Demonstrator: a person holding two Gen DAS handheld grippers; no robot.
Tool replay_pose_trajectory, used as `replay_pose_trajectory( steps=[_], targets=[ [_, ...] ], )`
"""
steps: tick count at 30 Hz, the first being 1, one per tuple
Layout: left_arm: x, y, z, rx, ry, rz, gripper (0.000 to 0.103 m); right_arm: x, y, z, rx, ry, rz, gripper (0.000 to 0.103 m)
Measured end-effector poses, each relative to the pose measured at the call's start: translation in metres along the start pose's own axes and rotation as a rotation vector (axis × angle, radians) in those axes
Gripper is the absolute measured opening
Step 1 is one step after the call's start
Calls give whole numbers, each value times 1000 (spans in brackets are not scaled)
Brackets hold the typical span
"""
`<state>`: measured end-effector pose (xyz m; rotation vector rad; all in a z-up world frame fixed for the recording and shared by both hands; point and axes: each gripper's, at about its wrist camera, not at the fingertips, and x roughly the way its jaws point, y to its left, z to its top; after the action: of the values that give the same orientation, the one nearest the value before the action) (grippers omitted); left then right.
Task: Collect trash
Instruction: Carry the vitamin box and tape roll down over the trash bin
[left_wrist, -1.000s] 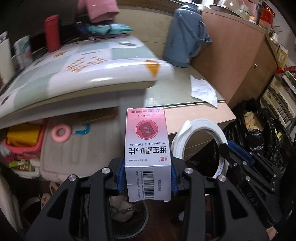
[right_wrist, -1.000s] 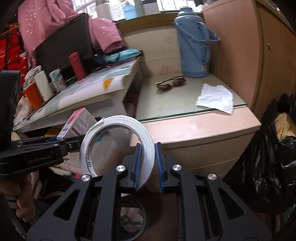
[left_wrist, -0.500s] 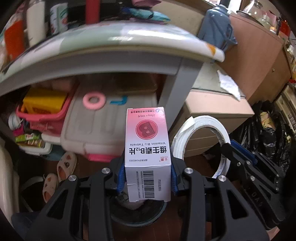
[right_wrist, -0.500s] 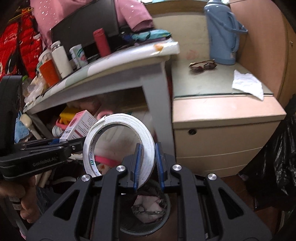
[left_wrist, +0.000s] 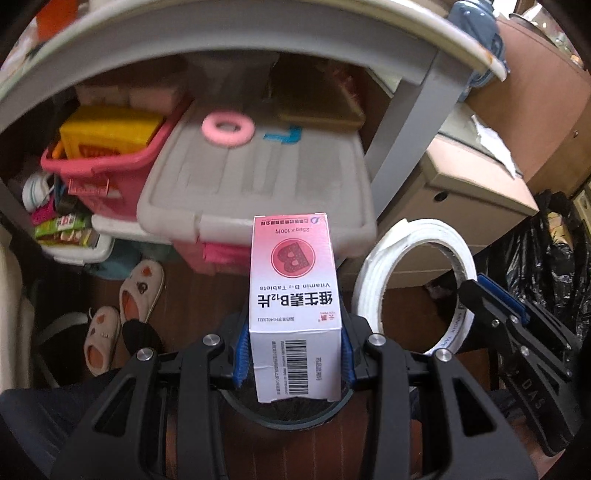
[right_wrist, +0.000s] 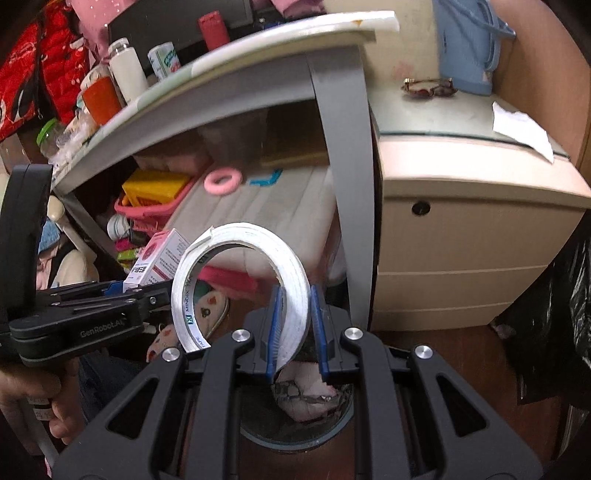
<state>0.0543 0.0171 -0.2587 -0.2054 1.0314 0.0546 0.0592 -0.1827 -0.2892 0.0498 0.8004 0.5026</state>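
Observation:
My left gripper (left_wrist: 293, 354) is shut on a pink and white vitamin tablet box (left_wrist: 293, 295), held upright between its blue pads. My right gripper (right_wrist: 295, 332) is shut on a white tape roll (right_wrist: 240, 280), gripped by its rim. Both hang over a round dark trash bin (right_wrist: 299, 424) on the floor, with crumpled paper inside it. In the left wrist view the bin's rim (left_wrist: 295, 421) shows just under the box, and the tape roll (left_wrist: 410, 280) with the right gripper sits to the right. In the right wrist view the box (right_wrist: 157, 262) and left gripper (right_wrist: 110, 295) are at the left.
A table (right_wrist: 258, 74) stands above, its grey leg (right_wrist: 351, 184) just behind the bin. Under it sit a grey storage bin (left_wrist: 258, 173), a pink basket (left_wrist: 107, 166) and slippers (left_wrist: 140, 291). A beige cabinet (right_wrist: 461, 240) and black bags (left_wrist: 546, 266) are at right.
Both grippers have sunk from table-top height down below the table edge, toward the bin on the floor. Each keeps its grip, the box and the tape roll unchanged between the pads.

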Motion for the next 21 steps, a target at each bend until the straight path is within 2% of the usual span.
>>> replay_pose_trajectory(
  steps=[8, 21],
  targets=[
    [29, 18, -24, -17, 67, 32, 37, 25, 1, -17, 4, 58, 2, 17],
    [76, 32, -56, -41, 164, 37, 37, 66, -4, -46, 29, 162, -6, 17]
  ],
)
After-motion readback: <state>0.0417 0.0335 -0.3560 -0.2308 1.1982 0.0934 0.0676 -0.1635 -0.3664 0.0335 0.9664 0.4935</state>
